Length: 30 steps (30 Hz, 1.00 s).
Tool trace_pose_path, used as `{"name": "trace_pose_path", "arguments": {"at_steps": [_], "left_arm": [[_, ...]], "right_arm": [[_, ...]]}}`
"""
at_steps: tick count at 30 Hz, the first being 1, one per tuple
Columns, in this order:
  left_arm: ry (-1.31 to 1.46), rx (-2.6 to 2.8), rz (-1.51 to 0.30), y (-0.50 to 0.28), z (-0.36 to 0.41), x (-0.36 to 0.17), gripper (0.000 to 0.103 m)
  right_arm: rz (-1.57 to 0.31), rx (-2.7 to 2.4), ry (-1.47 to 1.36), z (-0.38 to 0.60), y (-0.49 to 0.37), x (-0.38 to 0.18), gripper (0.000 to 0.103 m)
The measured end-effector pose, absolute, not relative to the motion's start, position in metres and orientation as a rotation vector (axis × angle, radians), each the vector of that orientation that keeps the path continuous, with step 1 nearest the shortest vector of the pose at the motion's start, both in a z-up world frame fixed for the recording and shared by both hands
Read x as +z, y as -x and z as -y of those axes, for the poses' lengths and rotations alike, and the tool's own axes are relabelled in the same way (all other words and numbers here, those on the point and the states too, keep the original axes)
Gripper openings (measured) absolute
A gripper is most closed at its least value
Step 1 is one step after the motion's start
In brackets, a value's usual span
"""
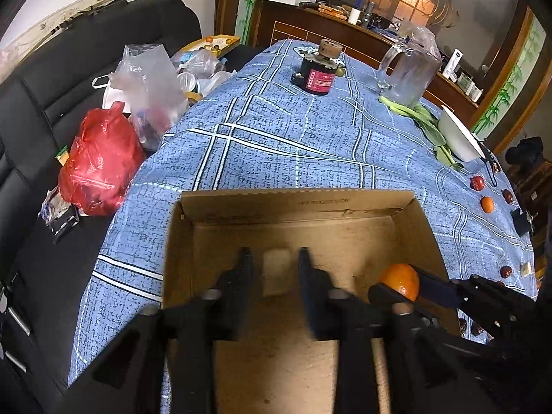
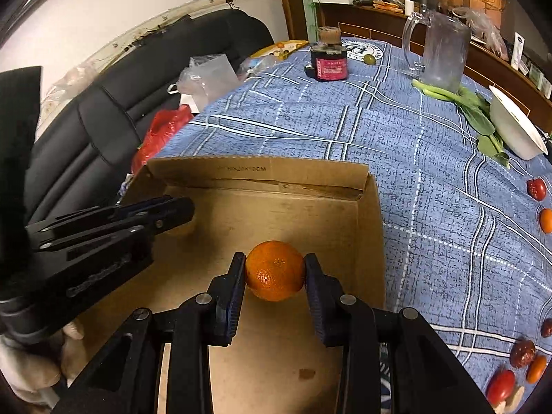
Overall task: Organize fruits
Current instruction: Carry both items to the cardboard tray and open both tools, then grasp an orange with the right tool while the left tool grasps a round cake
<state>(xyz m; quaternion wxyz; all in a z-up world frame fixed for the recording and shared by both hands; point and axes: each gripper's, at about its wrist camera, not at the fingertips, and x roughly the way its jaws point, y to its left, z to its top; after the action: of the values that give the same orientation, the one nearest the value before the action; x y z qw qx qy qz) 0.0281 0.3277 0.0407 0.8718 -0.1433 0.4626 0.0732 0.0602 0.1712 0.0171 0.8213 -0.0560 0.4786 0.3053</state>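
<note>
Gripping: orange [image 2: 275, 271] is clamped by right gripper [image 2: 274, 272] above cardboard box [image 2: 262, 172]
Left gripper [image 1: 274, 258]: parted, pale blurred piece is seen between fingers, contact cannot be told

Over the open brown cardboard box [image 1: 293, 203], black left gripper [image 1: 275, 253] stands parted, a pale blurred block [image 1: 276, 272] between its fingers.

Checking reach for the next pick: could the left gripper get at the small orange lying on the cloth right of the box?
Probably not directly: the right gripper, holding an orange, and the cardboard box wall stand between the left gripper and that small orange.
</note>
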Motion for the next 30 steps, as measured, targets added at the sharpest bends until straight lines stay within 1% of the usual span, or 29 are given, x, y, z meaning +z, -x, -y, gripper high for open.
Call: {"name": "trace_pose_path", "arguments": {"at_steps": [1,2,3,4,8,11,16,21,25,28,30], "left_arm": [[0.303,0.154,-0.962,-0.027,-0.328,0.042,0.052],[0.306,0.155,-0.955,-0.029,-0.33,0.042,0.056],[0.306,0.16,-0.951,-0.028,-0.33,0.043,0.056],[0.307,0.164,-0.949,-0.028,-0.331,0.044,0.056],[0.323,0.179,-0.937,-0.023,-0.336,0.045,0.057],[0.337,0.178,-0.919,-0.019,-0.341,0.047,0.057],[0.319,0.187,-0.885,-0.016,-0.339,0.055,0.057],[0.302,0.141,-0.805,0.011,-0.325,0.089,0.057],[0.296,0.084,-0.74,0.033,-0.31,0.121,0.063],[0.276,0.045,-0.706,0.042,-0.291,0.14,0.064],[0.277,0.005,-0.7,0.046,-0.275,0.145,0.064]], "right_arm": [[-1.024,0.648,0.112,-0.17,-0.061,0.016,0.042],[-1.022,0.642,0.109,-0.17,-0.062,0.016,0.051],[-1.01,0.638,0.106,-0.168,-0.061,0.019,0.061],[-0.996,0.637,0.101,-0.165,-0.058,0.023,0.063],[-0.94,0.66,0.068,-0.142,-0.036,0.05,0.063],[-0.915,0.613,0.115,-0.113,-0.003,0.061,0.063],[-0.98,0.571,0.132,-0.071,0.047,0.037,0.063],[-1.058,0.625,0.062,-0.07,0.07,0.009,0.063],[-1.045,0.698,0.064,-0.09,0.093,0.011,0.065],[-1.047,0.788,0.072,-0.106,0.107,0.012,0.065],[-1.004,0.789,0.102,-0.106,0.114,0.016,0.065]]}}
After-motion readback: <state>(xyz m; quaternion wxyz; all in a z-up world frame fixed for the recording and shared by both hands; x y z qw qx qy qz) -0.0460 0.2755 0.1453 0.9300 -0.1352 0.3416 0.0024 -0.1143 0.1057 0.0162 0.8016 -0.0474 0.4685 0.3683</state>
